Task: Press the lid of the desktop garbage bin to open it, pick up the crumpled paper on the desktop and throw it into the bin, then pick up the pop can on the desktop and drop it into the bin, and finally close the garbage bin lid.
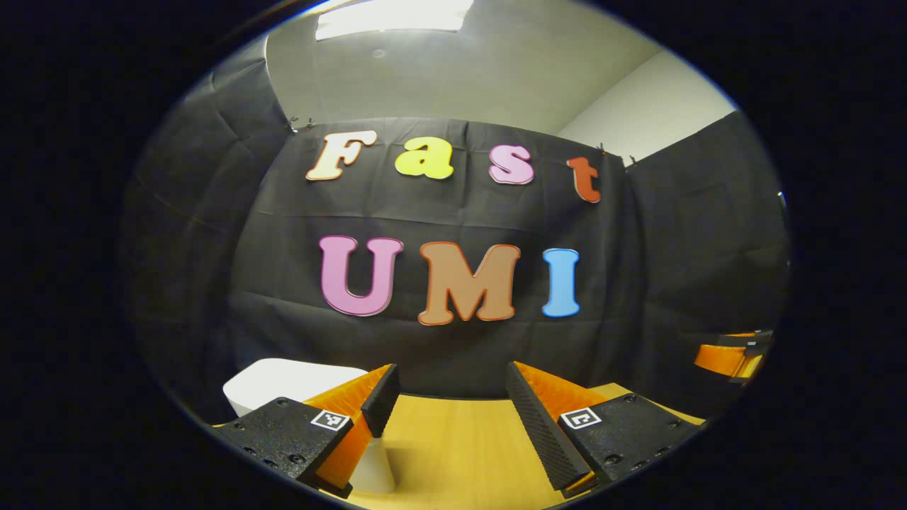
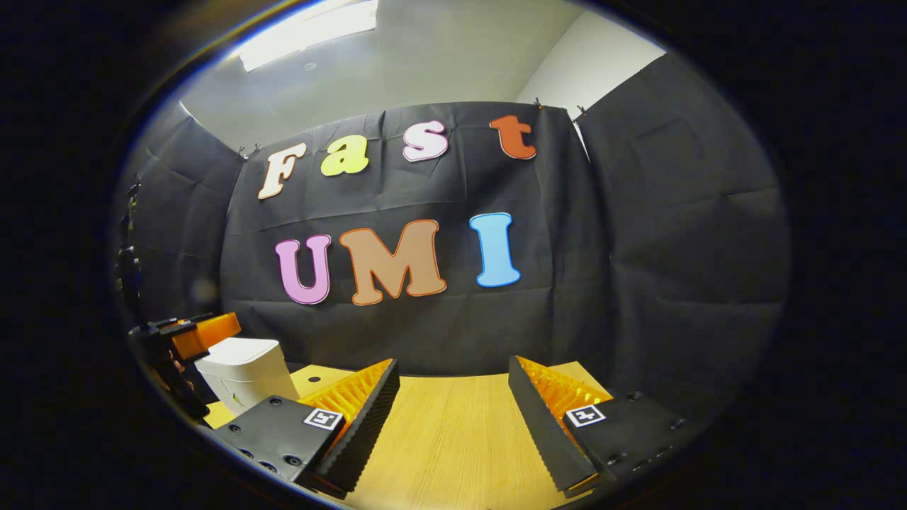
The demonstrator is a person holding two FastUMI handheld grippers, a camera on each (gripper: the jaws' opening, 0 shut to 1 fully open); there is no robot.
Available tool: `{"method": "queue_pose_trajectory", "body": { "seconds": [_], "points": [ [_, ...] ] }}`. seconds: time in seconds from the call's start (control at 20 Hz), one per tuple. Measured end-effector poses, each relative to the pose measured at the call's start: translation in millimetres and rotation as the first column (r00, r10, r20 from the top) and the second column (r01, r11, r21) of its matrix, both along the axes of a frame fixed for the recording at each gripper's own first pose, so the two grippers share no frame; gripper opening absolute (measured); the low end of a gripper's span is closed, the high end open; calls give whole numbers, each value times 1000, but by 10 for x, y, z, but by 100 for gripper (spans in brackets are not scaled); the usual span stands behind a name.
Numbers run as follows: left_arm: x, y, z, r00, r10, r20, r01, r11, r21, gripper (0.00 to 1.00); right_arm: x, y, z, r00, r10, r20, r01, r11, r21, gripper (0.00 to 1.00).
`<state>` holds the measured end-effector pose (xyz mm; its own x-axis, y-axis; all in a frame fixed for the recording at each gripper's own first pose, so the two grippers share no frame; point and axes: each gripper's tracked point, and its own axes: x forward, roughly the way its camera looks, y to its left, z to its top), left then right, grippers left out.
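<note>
Looking along my left tool [image 1: 453,414], I see its two fingers spread wide with nothing between them, only the yellow wooden bench [image 1: 460,453] showing in the gap. The white desktop garbage bin [image 1: 283,382] sits just ahead of this tool and off to its left side, partly hidden behind the left finger [image 1: 379,400]; its rounded top shows above that finger and a bit of its lower body shows below it. I cannot tell from here whether the lid is up or down. Far to the right of this tool, near the edge of the view, I make out a small part of the other tool [image 1: 730,354], held up above the bench and well apart from this one.

Along my right tool [image 2: 453,411], the fingers are likewise spread apart and hold nothing; bare bench [image 2: 453,439] lies between and ahead of them. The garbage bin [image 2: 244,372] stands on the bench to the left of this tool and farther forward, clear of its left finger [image 2: 368,418]. Just beyond the bin, on its far left side, I see part of the left tool [image 2: 191,336] at about the height of the bin's top, very near it; whether it touches the bin I cannot tell. Black cloth [image 2: 638,248] closes the booth behind the bench.
</note>
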<state>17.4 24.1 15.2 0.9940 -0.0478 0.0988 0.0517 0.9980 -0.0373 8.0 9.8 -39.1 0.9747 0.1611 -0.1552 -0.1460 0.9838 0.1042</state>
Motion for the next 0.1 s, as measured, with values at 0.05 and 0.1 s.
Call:
{"method": "queue_pose_trajectory", "body": {
  "seconds": [0.05,0.1],
  "points": [
    [-9,-93,-74,1000,-18,-22,18,1000,0,93,4,-17,-45,1000,-1,-11,1,1000,-3,98],
    [-30,-169,-126,999,-30,-34,30,1000,-7,92,-5,-40,-97,1000,-3,-25,3,1000,-5,98]
  ]
}}
